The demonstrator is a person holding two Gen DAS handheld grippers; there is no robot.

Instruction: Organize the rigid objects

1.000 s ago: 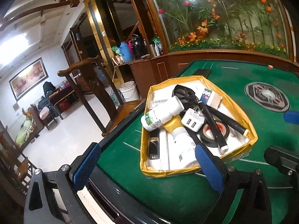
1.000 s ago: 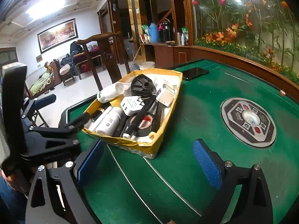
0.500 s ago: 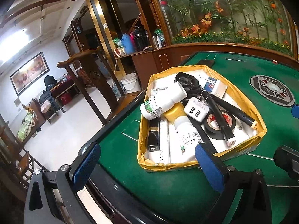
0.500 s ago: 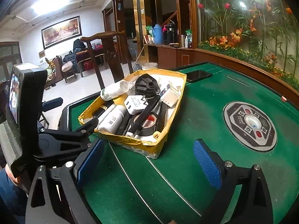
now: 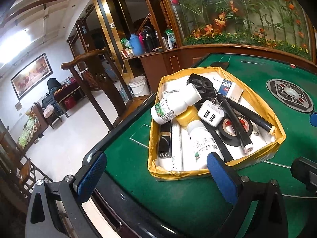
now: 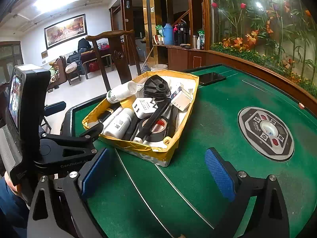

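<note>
On the green table (image 5: 178,198) sits a yellow box (image 5: 278,136) crammed with bottles, a white charger (image 5: 211,115) and black tape (image 5: 235,129). Both the left gripper (image 5: 156,173) and right gripper (image 6: 156,170) hang empty, fingers wide apart, just short of it. Only the right view shows the phone (image 6: 212,78) lying beyond the box.
</note>
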